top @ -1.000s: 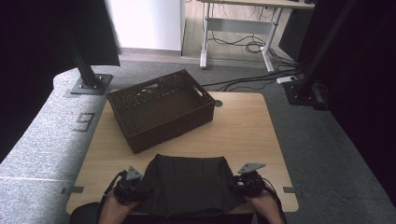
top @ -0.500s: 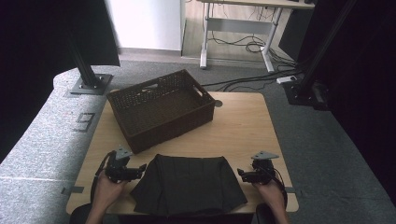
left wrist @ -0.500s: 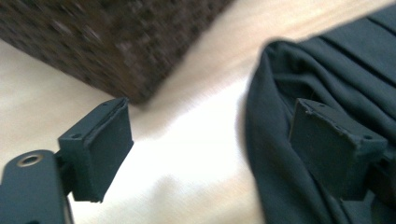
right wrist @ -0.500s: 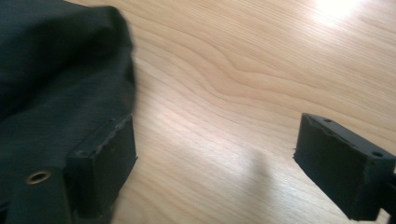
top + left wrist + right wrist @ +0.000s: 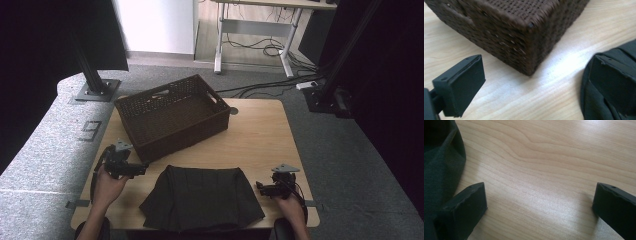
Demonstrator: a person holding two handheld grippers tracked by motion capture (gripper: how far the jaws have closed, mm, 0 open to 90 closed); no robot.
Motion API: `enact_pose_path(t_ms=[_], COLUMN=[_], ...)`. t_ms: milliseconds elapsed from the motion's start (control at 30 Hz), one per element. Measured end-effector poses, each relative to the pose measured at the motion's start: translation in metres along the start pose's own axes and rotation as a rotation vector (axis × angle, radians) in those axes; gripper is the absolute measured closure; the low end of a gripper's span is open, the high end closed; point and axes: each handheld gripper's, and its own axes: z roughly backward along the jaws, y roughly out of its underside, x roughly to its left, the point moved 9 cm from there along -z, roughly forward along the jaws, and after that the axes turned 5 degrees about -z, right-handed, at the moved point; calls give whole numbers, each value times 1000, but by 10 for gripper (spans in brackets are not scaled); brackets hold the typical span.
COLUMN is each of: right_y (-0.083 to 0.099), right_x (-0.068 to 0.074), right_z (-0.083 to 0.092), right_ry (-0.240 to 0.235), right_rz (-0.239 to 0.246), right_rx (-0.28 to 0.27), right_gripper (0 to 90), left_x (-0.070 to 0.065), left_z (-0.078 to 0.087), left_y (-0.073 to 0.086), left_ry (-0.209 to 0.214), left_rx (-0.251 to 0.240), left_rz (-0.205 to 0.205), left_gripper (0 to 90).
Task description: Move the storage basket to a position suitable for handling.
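Right now the dark cloth [image 5: 202, 197] lies flat at the six o'clock edge of the table [image 5: 260, 135], folded into a rough trapezoid whose wider hem sits very near the front lip, perhaps just over it. At its nine o'clock side hangs the left gripper [image 5: 131, 169], and at its three o'clock side the right gripper [image 5: 264, 189]; both have just been opening and now stand wide apart with nothing between them, so the cloth is released and touched by neither. In the left gripper view the cloth's edge [image 5: 604, 82] shows behind one jaw, and the corner of the wicker basket [image 5: 524, 32] is close ahead. In the right gripper view the cloth's other edge [image 5: 441, 172] lies beside one jaw over bare wood. The basket [image 5: 172, 115] stands at eleven o'clock from the cloth, near but apart. The main risk, as I judge it, is at that front hem: a careless tug toward six o'clock could slide the cloth off the table. A pinch taken on only the top layer would likely undo the fold when lifted. The left gripper, being so near the basket's corner, could also knock or shove the basket if it swings inward without rising first.
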Motion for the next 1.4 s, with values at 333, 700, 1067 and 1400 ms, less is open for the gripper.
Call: enact_pose_path(t_ms=[333, 700, 1067, 1400], right_y=[0, 0, 0, 0], right_x=[-1, -1, -1, -1], right_z=[0, 0, 0, -1], right_ry=[1, 1, 0, 1], right_rz=[-1, 1, 0, 0], right_rx=[-6, -7, -7, -9], right_gripper=[0, 0, 0, 0], left_x=[23, 47, 57, 54], left_z=[9, -10, -23, -23], left_y=[-34, -49, -47, -50], left_ry=[-35, -89, -106, -115], left_rx=[-27, -2, 2, 23], left_rz=[31, 84, 108, 91], left_gripper=[38, 165, 346, 508])
